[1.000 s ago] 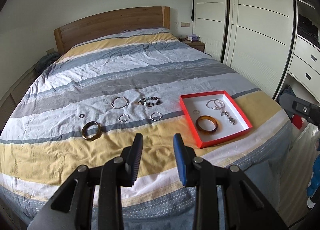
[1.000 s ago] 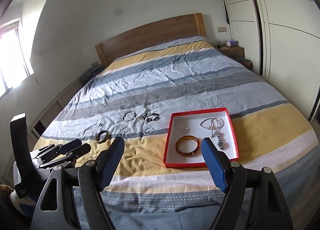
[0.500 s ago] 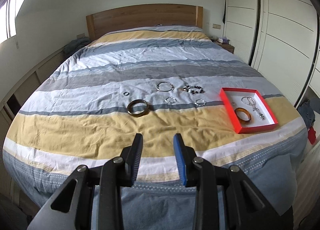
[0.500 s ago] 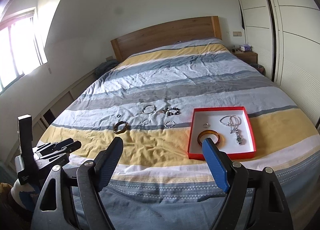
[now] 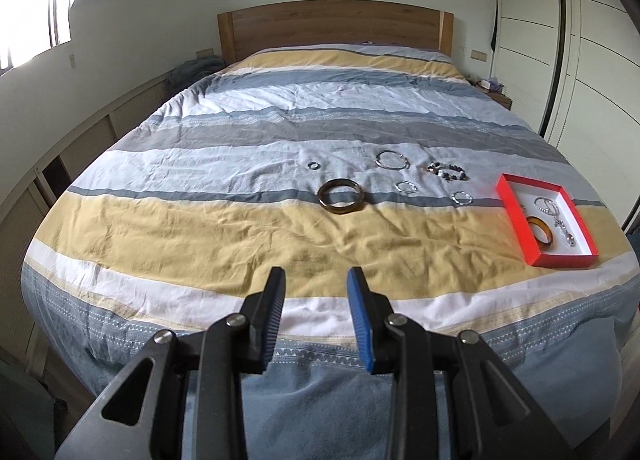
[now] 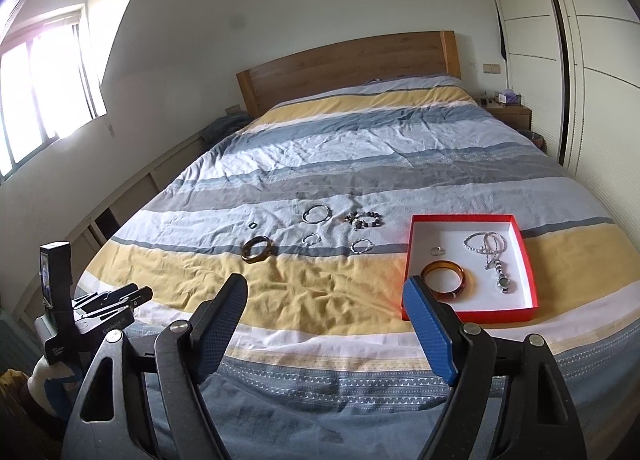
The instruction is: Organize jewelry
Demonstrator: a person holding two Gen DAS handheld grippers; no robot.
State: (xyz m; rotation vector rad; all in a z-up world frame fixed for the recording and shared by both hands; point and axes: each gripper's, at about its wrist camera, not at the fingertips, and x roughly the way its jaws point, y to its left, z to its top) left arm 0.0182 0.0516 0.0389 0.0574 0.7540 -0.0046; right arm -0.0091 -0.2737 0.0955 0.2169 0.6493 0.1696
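Striped bed [image 5: 320,119], wooden headboard [image 5: 336,29], bright window [image 6: 44,87]

No readable text, faint print on left gripper [image 6: 120,306] illegible

In your right wrist view, the right gripper [image 6: 324,300] covers the near left corner of the red box [image 6: 524,260] and one finger [image 6: 430,330] overlaps the rim of the amber bangle [image 6: 445,276]. The small ring [image 6: 437,250] in the box is too tiny for you to make out. In your left wrist view, the box wall [image 5: 516,215] hides part of that bangle [image 5: 541,236]. The foot of the bed [image 5: 280,380] runs out of sight behind both grippers' arms.
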